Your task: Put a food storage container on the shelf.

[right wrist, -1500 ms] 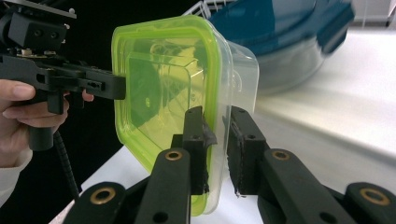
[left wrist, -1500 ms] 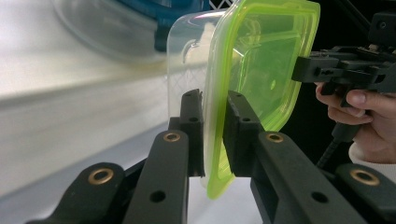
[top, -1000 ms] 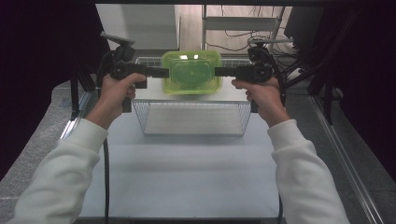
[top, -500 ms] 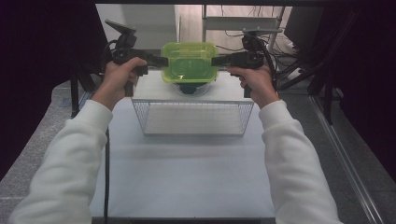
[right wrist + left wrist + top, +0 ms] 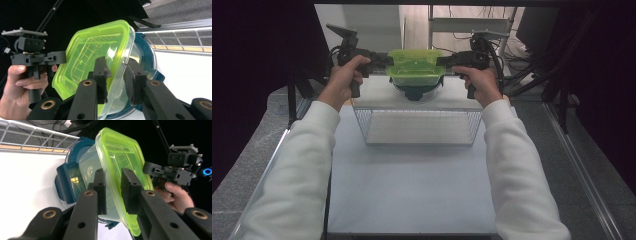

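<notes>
Since a second ago the green-lidded container (image 5: 414,67) has travelled from above the wire basket (image 5: 419,125) toward twelve o'clock, and it now sits over a dark teal container (image 5: 416,91) on the white counter (image 5: 412,190) just beyond the basket. Both claws' jaws have just been opening a little, with the container's ends between them. My reading is that the box is being stacked on the teal one and the release is starting.

The left claw (image 5: 384,61) meets the box at its nine o'clock end; in the left gripper view the left claw (image 5: 113,190) straddles the lime rim, one pad on the clear wall and one on the lid side, seemingly touching but no longer squeezing hard. The right claw (image 5: 443,61) stands at the three o'clock end; in the right gripper view the right claw (image 5: 115,77) brackets the box's edge the same way, pads close to the plastic, a loose pinch at best.

The box hangs level between the two claws, teal container touching or nearly touching beneath; which, I cannot tell
</notes>
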